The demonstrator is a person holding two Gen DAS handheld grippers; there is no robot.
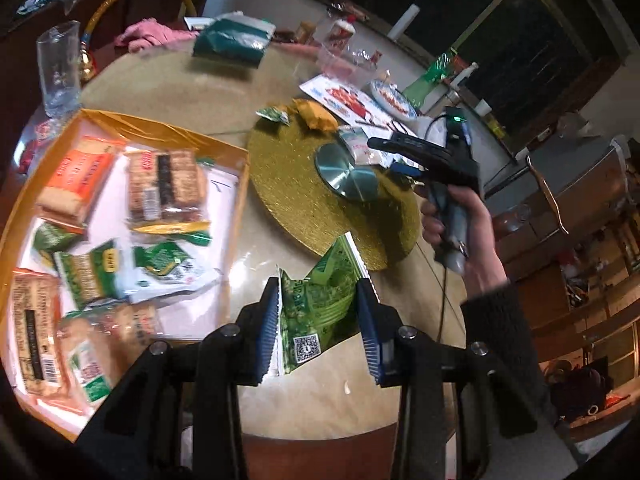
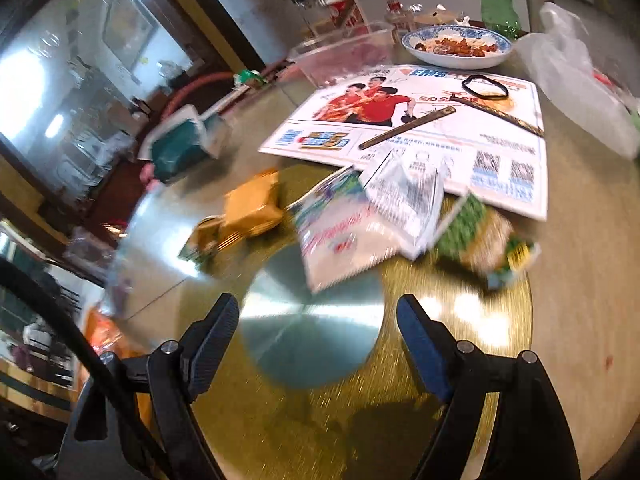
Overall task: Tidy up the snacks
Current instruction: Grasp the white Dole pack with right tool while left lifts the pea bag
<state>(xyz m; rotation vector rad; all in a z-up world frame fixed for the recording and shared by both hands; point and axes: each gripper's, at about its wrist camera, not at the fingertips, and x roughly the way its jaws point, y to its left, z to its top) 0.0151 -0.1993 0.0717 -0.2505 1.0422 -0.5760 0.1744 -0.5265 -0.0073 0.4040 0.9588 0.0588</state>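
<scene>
The left tongs (image 1: 318, 322) hold a green packet (image 1: 320, 308) between their blue pads, lifted over the desk (image 1: 320, 392) near its front edge, just right of the orange tray (image 1: 236, 216). The tray, on the desk's left side, is full of wrapped snacks: biscuits (image 1: 166, 186), an orange pack (image 1: 78, 178) and small green sachets. The right tongs (image 2: 318, 334) stand wide with nothing between them, hovering over the gold turntable (image 2: 472, 344) and its silver hub (image 2: 308, 344). Past them, on the turntable's far edge, lie a white packet (image 2: 340, 236), a yellow packet (image 2: 252, 206) and a green one (image 2: 480, 240), all blurred. A leaflet (image 2: 420, 120) and a bowl (image 2: 456, 46) sit behind.
</scene>
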